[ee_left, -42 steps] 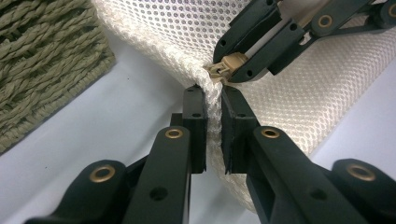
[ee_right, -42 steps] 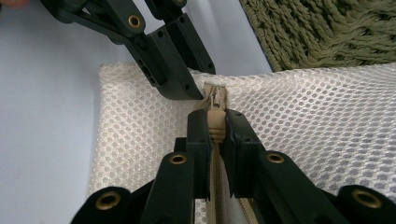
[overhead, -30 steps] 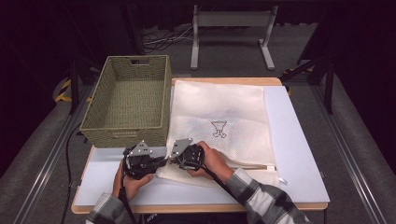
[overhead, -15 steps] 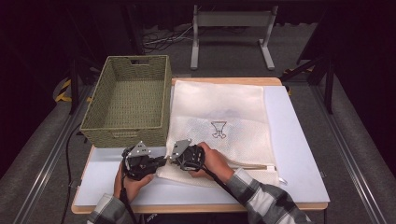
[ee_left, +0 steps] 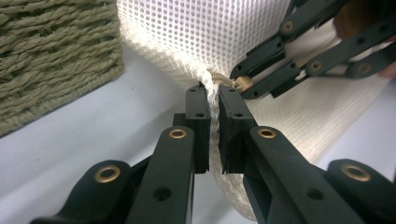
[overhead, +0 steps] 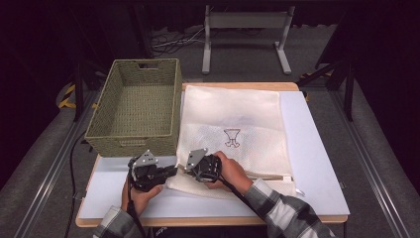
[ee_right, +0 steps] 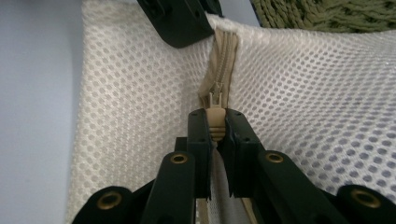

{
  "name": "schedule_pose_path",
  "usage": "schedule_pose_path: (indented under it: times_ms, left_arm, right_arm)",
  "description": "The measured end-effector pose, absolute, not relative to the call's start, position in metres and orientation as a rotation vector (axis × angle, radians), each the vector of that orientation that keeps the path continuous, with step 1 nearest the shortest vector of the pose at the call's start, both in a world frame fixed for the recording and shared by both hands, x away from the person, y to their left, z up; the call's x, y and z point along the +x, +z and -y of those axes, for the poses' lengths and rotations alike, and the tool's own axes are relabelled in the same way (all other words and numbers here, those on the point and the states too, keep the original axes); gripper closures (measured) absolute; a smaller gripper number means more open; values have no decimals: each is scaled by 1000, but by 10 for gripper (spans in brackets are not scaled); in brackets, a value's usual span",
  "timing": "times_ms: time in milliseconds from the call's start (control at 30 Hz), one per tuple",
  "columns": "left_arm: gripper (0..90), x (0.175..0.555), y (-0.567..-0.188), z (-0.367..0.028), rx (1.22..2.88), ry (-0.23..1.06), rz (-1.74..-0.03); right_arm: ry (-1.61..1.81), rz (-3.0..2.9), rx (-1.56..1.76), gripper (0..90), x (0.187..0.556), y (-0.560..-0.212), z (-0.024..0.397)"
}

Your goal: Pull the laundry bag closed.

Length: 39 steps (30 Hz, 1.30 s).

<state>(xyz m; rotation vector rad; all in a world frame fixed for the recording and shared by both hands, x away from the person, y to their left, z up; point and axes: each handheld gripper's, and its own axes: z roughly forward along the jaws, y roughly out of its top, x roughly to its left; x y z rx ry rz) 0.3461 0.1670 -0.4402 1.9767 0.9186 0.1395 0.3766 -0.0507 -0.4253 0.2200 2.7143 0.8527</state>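
A white mesh laundry bag (overhead: 233, 114) with a small printed emblem lies flat on the table, its zipper (ee_right: 224, 51) running along the near edge. My left gripper (overhead: 173, 169) is shut on the bag's near left corner, the mesh bunched between its pads (ee_left: 213, 100). My right gripper (overhead: 184, 167) sits just to the right of it, tip to tip, shut on the beige zipper pull (ee_right: 215, 119). The pull is at the left end of the zipper. In the left gripper view the right gripper (ee_left: 240, 83) reaches in from the upper right.
A green woven basket (overhead: 136, 106) stands empty at the left, its near wall close behind the left gripper (ee_left: 42, 51). The pale table top (overhead: 317, 163) has bare room to the right of the bag and along the front edge. A metal stand (overhead: 245, 29) is beyond the table.
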Motion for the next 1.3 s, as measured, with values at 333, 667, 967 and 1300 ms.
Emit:
schedule_pose_path:
  times_ms: [333,667,967,1300]
  left_arm:
    - [858,343,-438,-167,1975,153,-906]
    - [765,350,-443,-167,2105,134,-860]
    - [732,357,-441,-161,2106,146,-845]
    - [845,353,-436,-160,2079,197,-849]
  right_arm:
    - [868,-2713,224,820,375,-426,56]
    - [887,-2689,174,819,369,-422,54]
    - [906,-2695,178,816,370,-423,54]
    - [891,-2688,209,820,371,-421,51]
